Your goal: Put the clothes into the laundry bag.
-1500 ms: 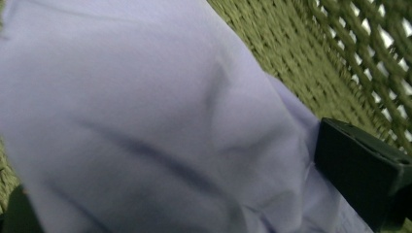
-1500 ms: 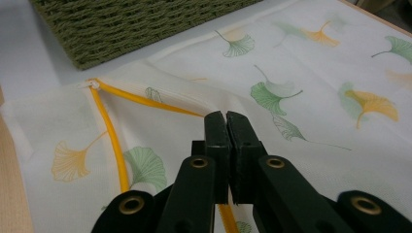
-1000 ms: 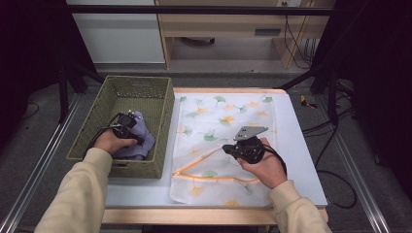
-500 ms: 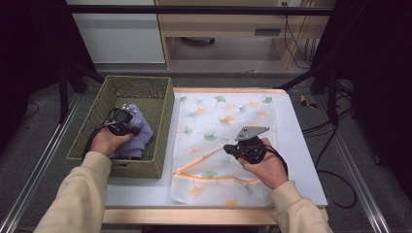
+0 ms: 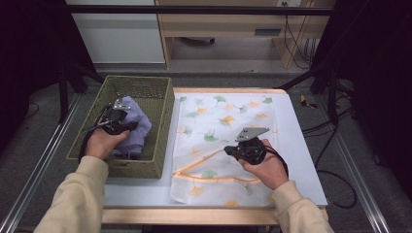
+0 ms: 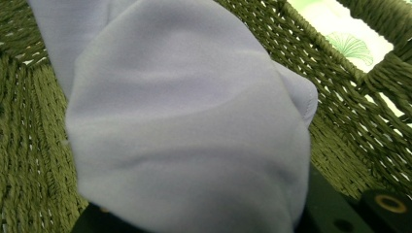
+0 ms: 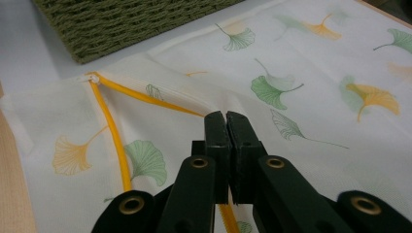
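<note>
Two tools work at a white table [image 5: 301, 145] that has a wooden front edge. Its middle is covered by a pale mesh laundry bag [image 5: 228, 121] printed with green and orange leaves, with an orange zipper [image 7: 109, 128] near the lower edge. At the left of the frame a green woven basket [image 5: 160, 104] stands just beside the bag. Compared with one second ago, the left tool [image 5: 116, 116] is higher in the basket and the lilac cloth [image 5: 136, 128] has come up with it; its jaws have just been closing and are now clamped on this cloth, which hangs close before its camera. The right tool [image 7: 226, 119], at the lower centre, has not moved; its jaws are together, pinching the bag fabric at the zipper. Behind the table are grey floor, a wooden bench and black cables at the upper right.
</note>
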Demonstrator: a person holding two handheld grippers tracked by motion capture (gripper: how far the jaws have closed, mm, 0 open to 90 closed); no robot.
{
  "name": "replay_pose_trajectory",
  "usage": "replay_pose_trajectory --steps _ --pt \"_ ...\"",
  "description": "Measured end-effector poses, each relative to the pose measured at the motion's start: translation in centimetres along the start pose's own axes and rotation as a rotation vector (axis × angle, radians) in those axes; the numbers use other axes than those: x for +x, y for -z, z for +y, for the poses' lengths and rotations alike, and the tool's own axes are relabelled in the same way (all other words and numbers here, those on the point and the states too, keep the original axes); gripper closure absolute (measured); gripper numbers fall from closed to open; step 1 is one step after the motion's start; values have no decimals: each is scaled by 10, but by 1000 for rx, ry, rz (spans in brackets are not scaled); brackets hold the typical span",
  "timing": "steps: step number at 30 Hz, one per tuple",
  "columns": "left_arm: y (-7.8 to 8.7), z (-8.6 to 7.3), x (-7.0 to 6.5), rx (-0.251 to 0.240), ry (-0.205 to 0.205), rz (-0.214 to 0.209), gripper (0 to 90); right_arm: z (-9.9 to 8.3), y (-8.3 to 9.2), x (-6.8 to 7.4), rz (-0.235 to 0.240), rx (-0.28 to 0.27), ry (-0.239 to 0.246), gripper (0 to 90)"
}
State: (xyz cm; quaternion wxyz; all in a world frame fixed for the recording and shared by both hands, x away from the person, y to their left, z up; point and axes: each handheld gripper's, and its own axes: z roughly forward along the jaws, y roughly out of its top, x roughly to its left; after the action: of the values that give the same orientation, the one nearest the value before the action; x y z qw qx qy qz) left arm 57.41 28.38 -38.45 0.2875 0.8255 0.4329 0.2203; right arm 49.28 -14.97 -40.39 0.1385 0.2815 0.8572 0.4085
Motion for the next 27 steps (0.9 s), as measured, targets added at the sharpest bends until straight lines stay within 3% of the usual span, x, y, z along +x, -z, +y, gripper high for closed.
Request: replay_pose_trajectory --steps 17,24,27 --pt "6 2 -3 -35 -17 14 782 -3 1 -1 2 -1 2 887" --pt "24 3 -4 -119 0 28 783 -4 0 -3 5 -3 -2 887" --pt "36 5 -8 -156 -11 40 784 -4 -2 -4 10 2 -3 888"
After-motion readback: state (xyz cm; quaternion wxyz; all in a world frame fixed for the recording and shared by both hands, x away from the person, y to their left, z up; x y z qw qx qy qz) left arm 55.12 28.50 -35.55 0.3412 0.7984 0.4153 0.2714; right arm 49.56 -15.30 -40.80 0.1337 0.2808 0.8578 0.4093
